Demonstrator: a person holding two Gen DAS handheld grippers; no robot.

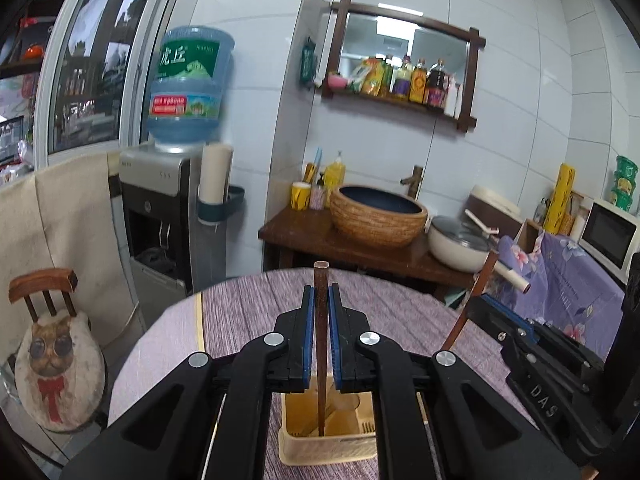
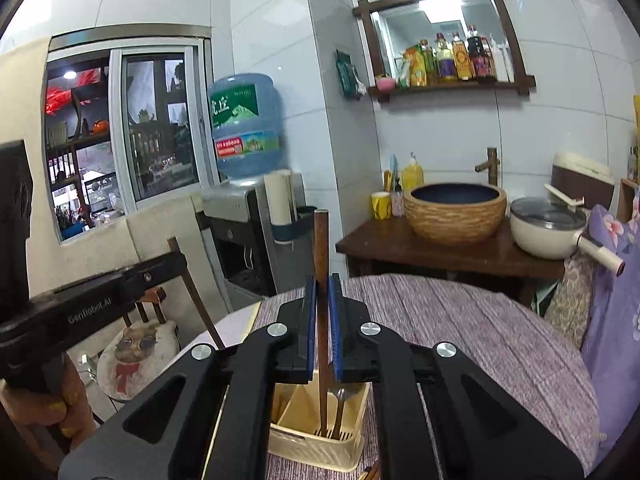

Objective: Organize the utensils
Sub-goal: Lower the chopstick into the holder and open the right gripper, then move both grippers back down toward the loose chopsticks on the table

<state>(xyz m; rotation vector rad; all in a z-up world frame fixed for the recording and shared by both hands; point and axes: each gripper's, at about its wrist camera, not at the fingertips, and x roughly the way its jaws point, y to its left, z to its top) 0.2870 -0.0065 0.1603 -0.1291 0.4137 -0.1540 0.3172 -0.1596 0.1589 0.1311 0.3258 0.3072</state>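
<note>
Gripping one dark wooden chopstick [image 1: 321, 300] between closed blue pads, the left tongs [image 1: 321, 294] are pointing slightly downward over a round surface [image 1: 256, 304] draped in a purple woven cloth. That chopstick is standing nearly upright, its blunt top rising above the fingertips and its lower end reaching down inside a cream plastic utensil caddy [image 1: 320, 450] sitting on the cloth directly below.

The right tongs [image 2: 322, 284] are likewise clamping a second brown chopstick [image 2: 321, 248], which is passing down between the pads into the same caddy [image 2: 312, 444], beside a metal utensil [image 2: 339, 408] standing in one compartment. Both tools are being held side by side at much the same shallow downward tilt: in the left wrist view the right tongs [image 1: 486, 300] are showing at the right edge with their chopstick leaning, and in the right wrist view the left tool's black body is crossing the left edge, a hand [image 2: 44, 404] wrapping its handle from beneath.

Behind the surface, a woven-sided basin [image 1: 378, 216] and a lidded white pot [image 1: 460, 246] are sitting on a dark wooden counter, a water dispenser [image 1: 160, 208] is carrying a blue bottle, and a small wooden chair with a cat-print cushion [image 1: 60, 376] is standing at the left.
</note>
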